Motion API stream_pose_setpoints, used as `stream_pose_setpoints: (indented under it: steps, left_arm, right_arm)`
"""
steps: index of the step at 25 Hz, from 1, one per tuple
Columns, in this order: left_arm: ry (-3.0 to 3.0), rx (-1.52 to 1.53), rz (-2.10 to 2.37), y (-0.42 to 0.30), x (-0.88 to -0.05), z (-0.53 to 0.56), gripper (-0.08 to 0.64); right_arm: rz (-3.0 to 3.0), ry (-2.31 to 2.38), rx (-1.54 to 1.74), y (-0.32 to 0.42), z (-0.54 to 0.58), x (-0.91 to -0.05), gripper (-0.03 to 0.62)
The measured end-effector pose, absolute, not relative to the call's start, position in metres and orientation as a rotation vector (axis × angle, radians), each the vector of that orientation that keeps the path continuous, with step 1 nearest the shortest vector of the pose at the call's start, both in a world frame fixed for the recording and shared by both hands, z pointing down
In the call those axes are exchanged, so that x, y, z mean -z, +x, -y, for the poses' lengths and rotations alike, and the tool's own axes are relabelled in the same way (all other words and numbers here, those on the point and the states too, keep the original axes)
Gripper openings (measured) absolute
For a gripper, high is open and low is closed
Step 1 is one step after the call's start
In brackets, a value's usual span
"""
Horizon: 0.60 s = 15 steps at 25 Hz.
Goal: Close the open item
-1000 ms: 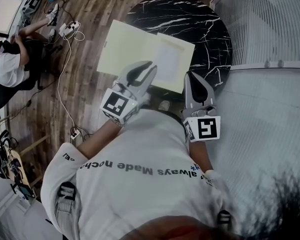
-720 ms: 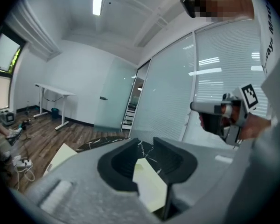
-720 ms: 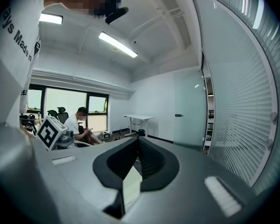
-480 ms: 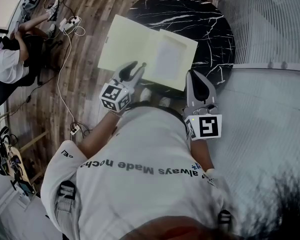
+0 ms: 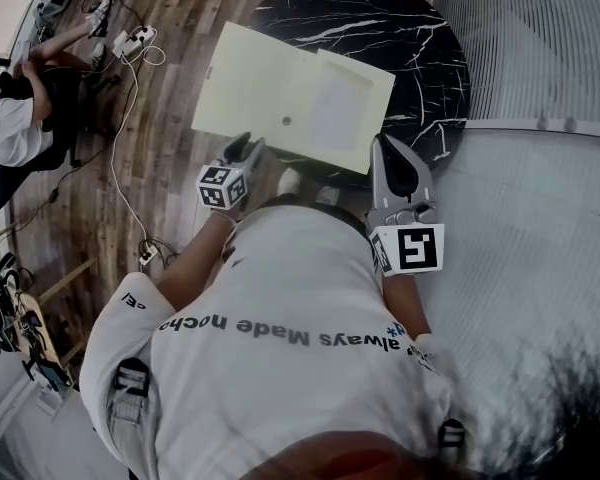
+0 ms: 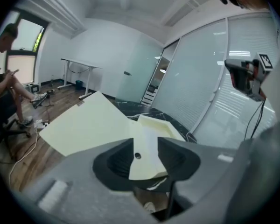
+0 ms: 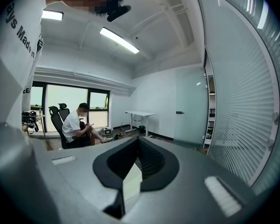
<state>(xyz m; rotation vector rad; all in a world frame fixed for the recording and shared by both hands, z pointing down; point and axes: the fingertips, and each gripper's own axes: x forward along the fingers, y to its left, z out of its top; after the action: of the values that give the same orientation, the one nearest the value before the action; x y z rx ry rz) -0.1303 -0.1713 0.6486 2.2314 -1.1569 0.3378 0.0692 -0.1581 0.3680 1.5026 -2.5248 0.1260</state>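
first, head view: a round black marble table (image 5: 420,58) stands on a wood floor (image 5: 170,178). the pale yellow box (image 5: 280,93) lies open on the table's near-left part. its flat lid panel overhangs the table's left rim, and its shallow tray half is fully on the table top. the left gripper (image 5: 248,146) is just off the table's near-left rim, tips at the near edge of the box. the right gripper (image 5: 383,146) is over the table's near rim at the tray's near right corner. a seated person (image 5: 10,118) is well to the left of the table.

left gripper view: the left gripper (image 6: 145,143) has its jaws parted; they have just been opening. the near edge of the box (image 6: 93,122), with a small round hole, shows between them, and the fingers (image 6: 119,157) are released from it. the table (image 6: 140,111) lies beyond the box.

right gripper view: the right gripper (image 7: 137,141) has its jaws clenched, tips meeting, with nothing between the tips. a pale yellow corner (image 7: 131,183) shows through the gap lower down; contact cannot be determined. the seated person (image 7: 77,125) and a white desk (image 7: 140,118) are in the background.
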Motion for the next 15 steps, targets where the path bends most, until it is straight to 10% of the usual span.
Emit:
stream_pose_setpoints:
  steps: [15]
  left_arm:
    - [1.887, -0.192, 1.169, -0.182, -0.767, 0.159, 0.236]
  right_arm:
    - [2.518, 1.476, -0.132, 0.063, 0.158, -0.375, 0.0]
